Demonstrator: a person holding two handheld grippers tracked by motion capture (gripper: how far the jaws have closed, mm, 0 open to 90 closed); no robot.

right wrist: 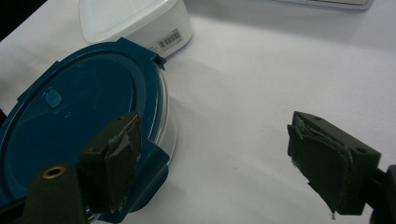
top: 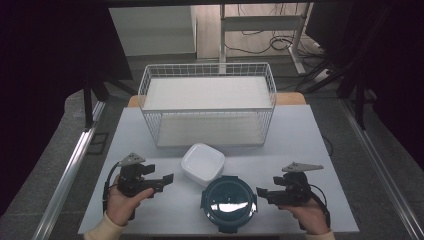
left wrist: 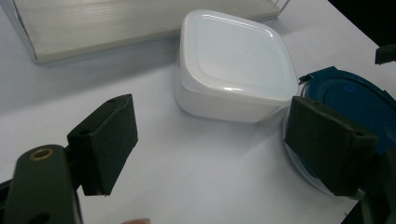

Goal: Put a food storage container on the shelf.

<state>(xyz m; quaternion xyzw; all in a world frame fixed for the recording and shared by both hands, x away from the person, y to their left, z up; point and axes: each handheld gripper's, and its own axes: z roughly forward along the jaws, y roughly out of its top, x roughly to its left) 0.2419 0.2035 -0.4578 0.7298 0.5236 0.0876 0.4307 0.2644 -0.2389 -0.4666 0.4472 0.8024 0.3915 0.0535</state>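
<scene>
A white square lidded container [top: 202, 163] [left wrist: 233, 70] [right wrist: 130, 21] sits mid-table in front of the basket. Touching its near right corner stands a round clear container with a dark teal clip lid [top: 229, 202] [left wrist: 359, 100] [right wrist: 79, 116]. My left gripper [top: 169, 178] [left wrist: 210, 140] is held left of the white container and points at it, jaws open with only bare table between them. Just right of the round container, my right gripper [top: 260, 192] [right wrist: 219, 149] is open too. Its one jaw stands by the lid's rim clip, and nothing is gripped.
A white wire basket [top: 207, 111] with a pale board in its bottom [left wrist: 116, 23] stands at the back of the grey table [top: 300, 150]. Dark curtains flank the table; desk legs and cables lie beyond it.
</scene>
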